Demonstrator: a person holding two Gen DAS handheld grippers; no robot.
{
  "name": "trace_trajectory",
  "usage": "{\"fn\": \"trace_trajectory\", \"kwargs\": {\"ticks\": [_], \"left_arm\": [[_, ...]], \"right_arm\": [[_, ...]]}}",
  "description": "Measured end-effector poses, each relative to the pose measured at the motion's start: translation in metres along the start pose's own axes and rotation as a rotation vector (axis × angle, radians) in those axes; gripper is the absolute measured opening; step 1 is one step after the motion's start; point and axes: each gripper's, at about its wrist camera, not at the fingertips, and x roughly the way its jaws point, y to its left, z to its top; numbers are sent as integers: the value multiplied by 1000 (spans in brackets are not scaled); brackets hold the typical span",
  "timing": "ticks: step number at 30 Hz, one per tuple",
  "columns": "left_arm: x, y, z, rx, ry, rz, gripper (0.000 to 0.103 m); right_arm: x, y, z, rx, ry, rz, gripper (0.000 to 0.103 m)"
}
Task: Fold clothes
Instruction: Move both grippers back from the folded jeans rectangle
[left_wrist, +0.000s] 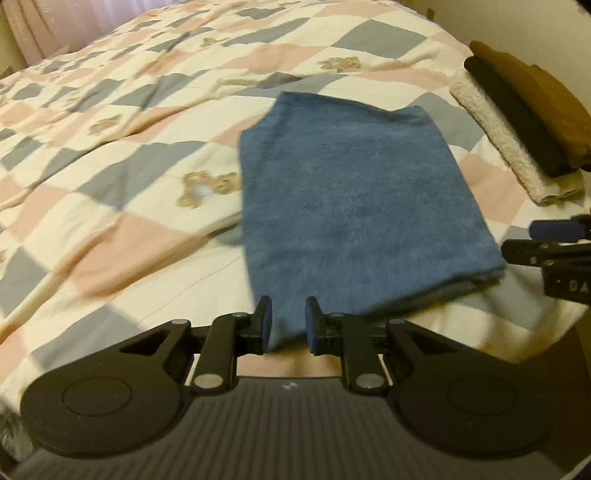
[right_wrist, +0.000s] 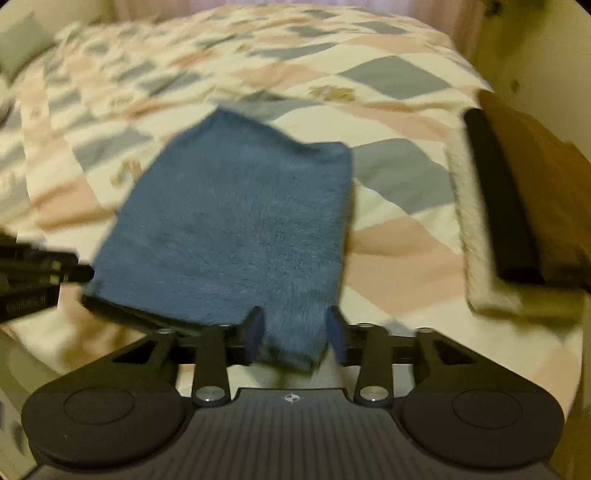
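A folded blue fleece cloth (left_wrist: 347, 206) lies on the checked quilt (left_wrist: 110, 147). Its near left corner sits between the fingers of my left gripper (left_wrist: 288, 325), whose jaws stand a little apart around the cloth. In the right wrist view the same blue cloth (right_wrist: 236, 221) has its near right corner between the fingers of my right gripper (right_wrist: 295, 336), whose jaws stand wider apart. The right gripper also shows at the right edge of the left wrist view (left_wrist: 554, 243). The left gripper shows at the left edge of the right wrist view (right_wrist: 33, 277).
A stack of folded clothes lies at the bed's right edge: a cream towel (left_wrist: 509, 147) at the bottom, a black piece (left_wrist: 517, 118), a brown piece (left_wrist: 546, 96) on top. The stack also shows in the right wrist view (right_wrist: 517, 206). A curtain (left_wrist: 55, 22) hangs beyond the bed.
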Motion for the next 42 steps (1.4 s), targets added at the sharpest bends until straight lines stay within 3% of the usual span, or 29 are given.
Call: {"fn": "trace_trajectory", "kwargs": {"ticks": [2,8,17,23,33,42], "left_arm": [[-25,2,-5,-19,-1,9,26],[-92,5,-10,-53,-24,36,28],[-157,4,-9,-78,-85,61,34],[-176,-5,-15,-99,-104,83,37],[-197,-59,-45,-102,-97,93,42],[-225,-85,-69,-156,-109,130,45]], "right_arm": [[-23,-1,-6,57,-10,21,45],[-70,9,-14,140,-33,73,48],[-129,30,-7,103,-73,105,54],[-148,28,-10,80,-75,101,59],[-179,2,-39,55,-62,92,64],[-214,-24,-54,-2,-109,120,69]]}}
